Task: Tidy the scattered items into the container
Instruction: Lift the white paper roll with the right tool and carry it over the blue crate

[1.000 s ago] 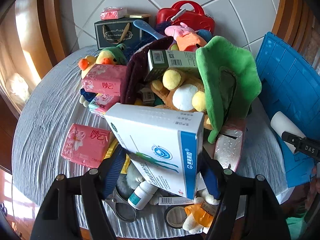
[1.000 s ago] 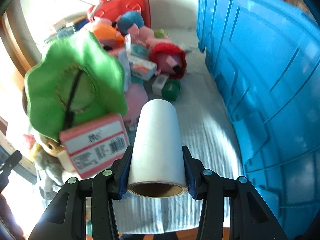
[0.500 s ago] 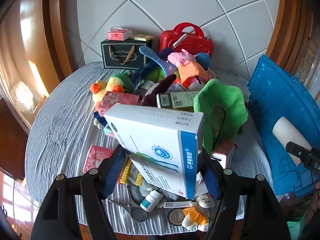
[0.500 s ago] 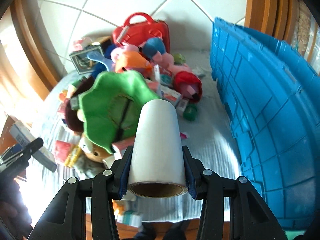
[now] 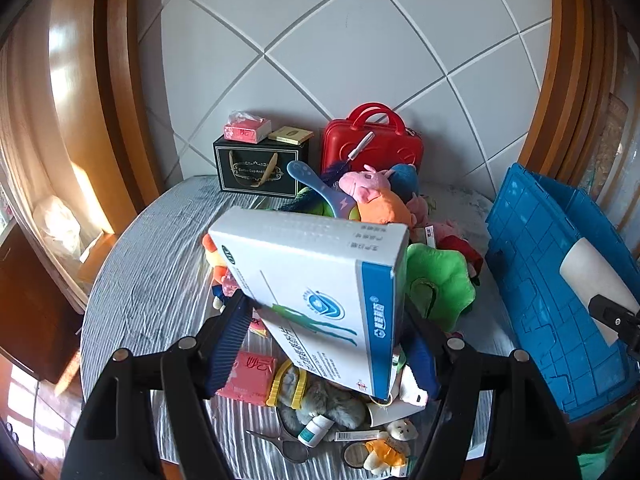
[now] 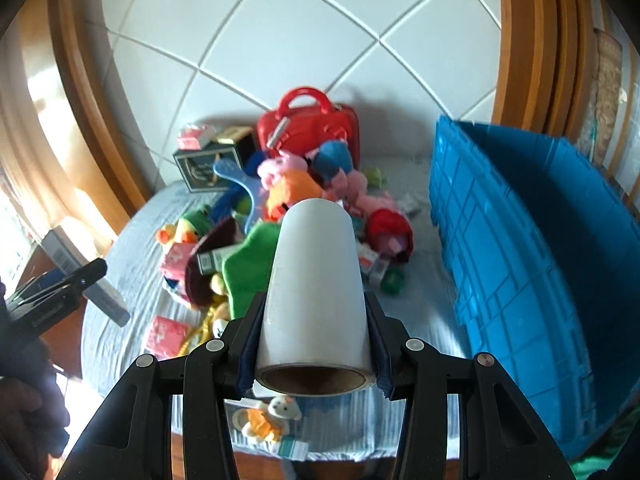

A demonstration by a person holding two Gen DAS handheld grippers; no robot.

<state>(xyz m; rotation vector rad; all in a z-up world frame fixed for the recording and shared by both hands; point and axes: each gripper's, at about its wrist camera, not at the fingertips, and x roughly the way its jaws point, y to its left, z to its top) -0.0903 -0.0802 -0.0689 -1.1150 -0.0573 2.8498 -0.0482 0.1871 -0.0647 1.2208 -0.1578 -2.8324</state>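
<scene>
My left gripper (image 5: 324, 344) is shut on a white and blue box (image 5: 320, 292) and holds it high above the pile of toys and packets. My right gripper (image 6: 314, 344) is shut on a white roll (image 6: 316, 280), also raised above the table. The blue container (image 6: 540, 264) stands at the table's right; it also shows in the left wrist view (image 5: 560, 280), with the roll (image 5: 592, 276) in front of it. The left gripper with its box (image 6: 72, 276) appears at the left of the right wrist view.
A round table with a grey cloth (image 5: 160, 264) carries a heap: a green plush (image 5: 440, 288), a pig plush (image 5: 372, 196), pink packets (image 5: 248, 372), scissors (image 5: 280, 440), a small bottle (image 5: 316, 428). A red case (image 5: 372, 148) and a black box (image 5: 260, 168) stand at the back wall.
Both grippers have risen and pulled back from the pile with their loads; the table looks farther away. The right gripper's view now reaches over the blue container's rim.
</scene>
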